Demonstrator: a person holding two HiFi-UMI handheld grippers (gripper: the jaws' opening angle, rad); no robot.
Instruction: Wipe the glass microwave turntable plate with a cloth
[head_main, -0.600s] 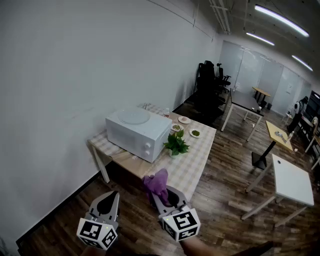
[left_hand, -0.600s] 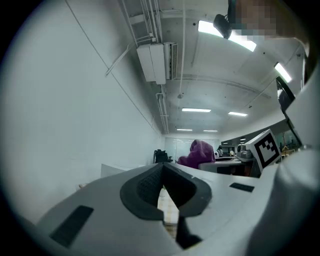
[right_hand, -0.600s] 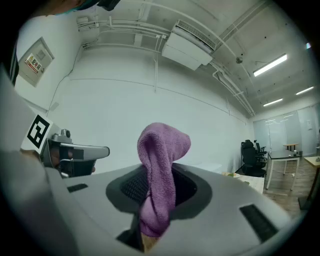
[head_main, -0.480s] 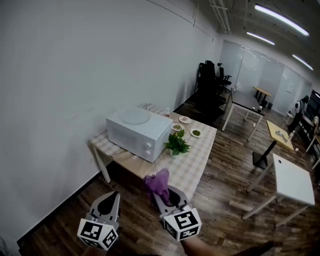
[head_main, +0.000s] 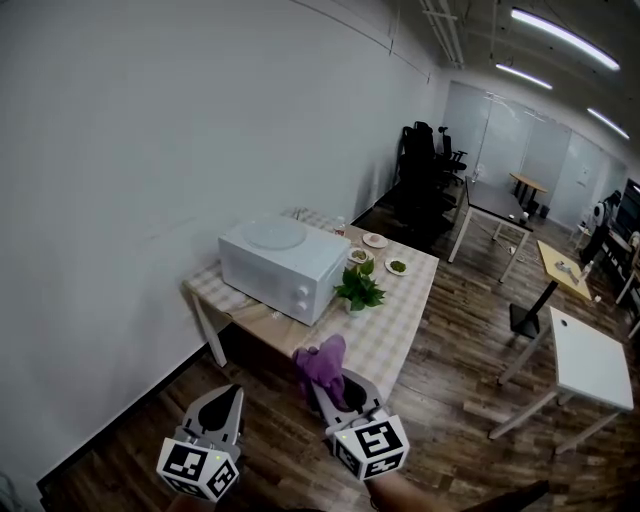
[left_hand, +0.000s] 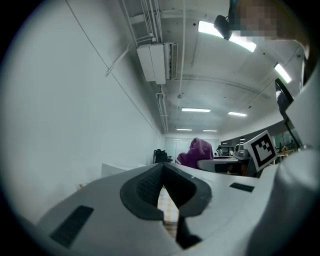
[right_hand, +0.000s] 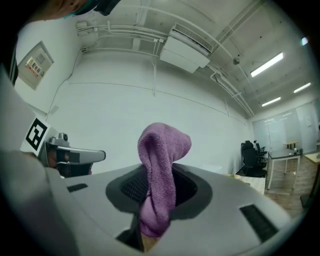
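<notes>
Small dishes (head_main: 391, 268) sit on the table (head_main: 385, 340) just past the microwave (head_main: 283, 268), on its far side. Two hold sth green; the third's contents are too small to tell. A potted plant (head_main: 358, 287) stands just beside the microwave's knob end. The glass turntable plate (head_main: 276, 234) lies flat on top of the microwave.

R gripper (head_main: 335, 385) is well in front of the microwave, off the table. Its jaws are clamped on the purple cloth (head_main: 324, 362), which sticks up past the tips. L gripper (head_main: 226, 398) is further from the microwave, w/ jaws closed tip to tip and nothing btwn them.

Vs 0.6 s ago: microwave & table sit slightly further right in head view, and so do both grippers. Cloth is still pinched the same way, and the plate hasn't moved on the microwave.
</notes>
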